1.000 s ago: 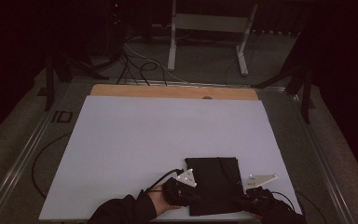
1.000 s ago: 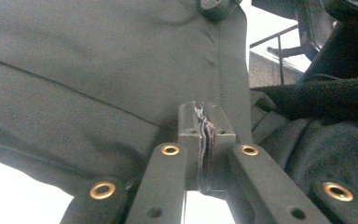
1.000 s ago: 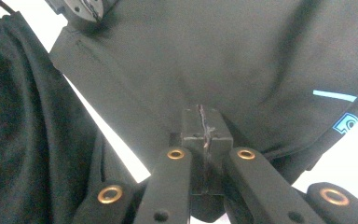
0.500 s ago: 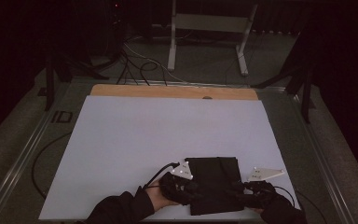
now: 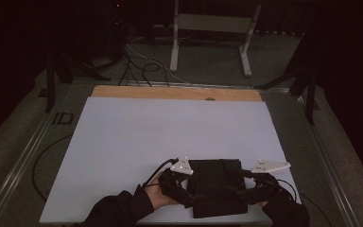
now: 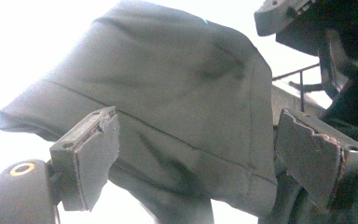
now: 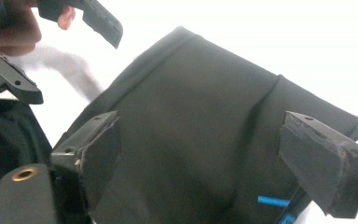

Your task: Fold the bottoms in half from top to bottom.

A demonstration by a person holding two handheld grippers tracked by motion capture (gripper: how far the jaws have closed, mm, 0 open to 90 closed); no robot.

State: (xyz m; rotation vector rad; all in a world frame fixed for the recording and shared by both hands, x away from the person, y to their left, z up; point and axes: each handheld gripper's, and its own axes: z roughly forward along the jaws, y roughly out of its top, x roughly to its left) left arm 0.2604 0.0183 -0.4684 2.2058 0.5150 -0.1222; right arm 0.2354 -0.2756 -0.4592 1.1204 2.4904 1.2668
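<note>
The white table (image 5: pixel 170 137) lies bare ahead of the folded black cloth (image 5: pixel 217 184), giving open passage forward. Left tool (image 5: pixel 191 196) and right tool (image 5: pixel 243 194) flank the cloth closely.

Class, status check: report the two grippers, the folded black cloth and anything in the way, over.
Left gripper and right gripper open, jaws just been opening, nothing pinched. Folded black cloth flat on the white table between them. Nothing in the way.

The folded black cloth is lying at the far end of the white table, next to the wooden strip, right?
Not quite. The folded black cloth lies at the near edge of the white table, between the left gripper and the right gripper, far from the wooden strip. The high view shows it.
</note>
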